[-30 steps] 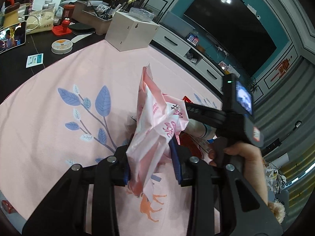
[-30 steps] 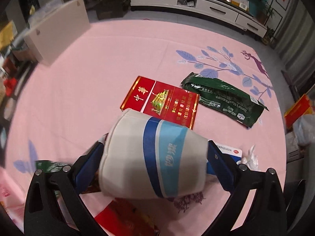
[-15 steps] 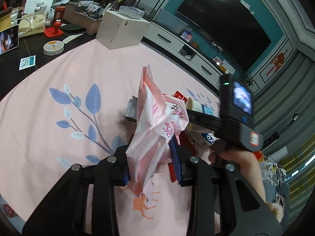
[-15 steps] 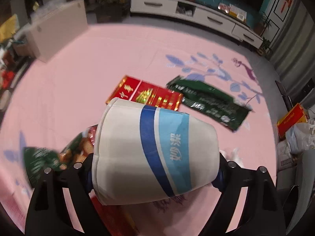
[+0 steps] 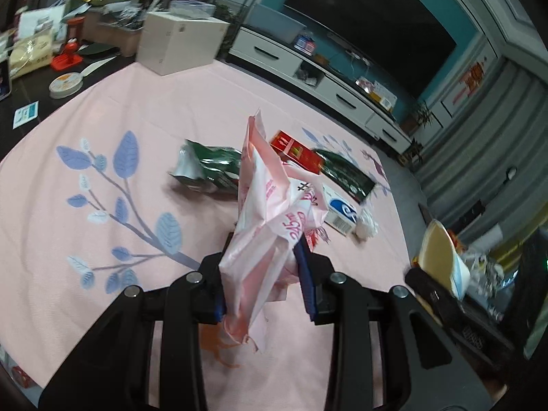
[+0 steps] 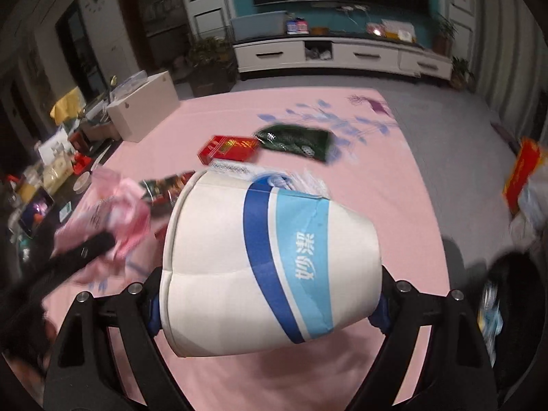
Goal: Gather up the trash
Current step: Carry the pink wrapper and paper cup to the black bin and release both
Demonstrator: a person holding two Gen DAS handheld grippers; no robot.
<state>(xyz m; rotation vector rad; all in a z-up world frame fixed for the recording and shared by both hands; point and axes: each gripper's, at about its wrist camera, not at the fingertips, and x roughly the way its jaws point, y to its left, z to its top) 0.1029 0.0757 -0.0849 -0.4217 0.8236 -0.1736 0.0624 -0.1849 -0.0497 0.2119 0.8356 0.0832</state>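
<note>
The left gripper (image 5: 262,275) has its fingers (image 5: 306,275) clamped on a crumpled pink plastic bag (image 5: 270,219), which stands up between them above the pink cloth (image 5: 102,226). Beyond these fingers lie a green foil packet (image 5: 209,167), a red carton (image 5: 296,150) and a dark green pouch (image 5: 346,174). The right gripper (image 6: 270,304) has its fingers pressed on a white paper cup (image 6: 267,267) with blue bands, lying sideways between them.

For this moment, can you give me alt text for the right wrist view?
The right gripper holds a white paper cup with blue bands sideways, filling the foreground. Behind it on the pink cloth with blue leaf prints lie a red carton and a dark green pouch; a pink plastic bag shows at left.
</note>
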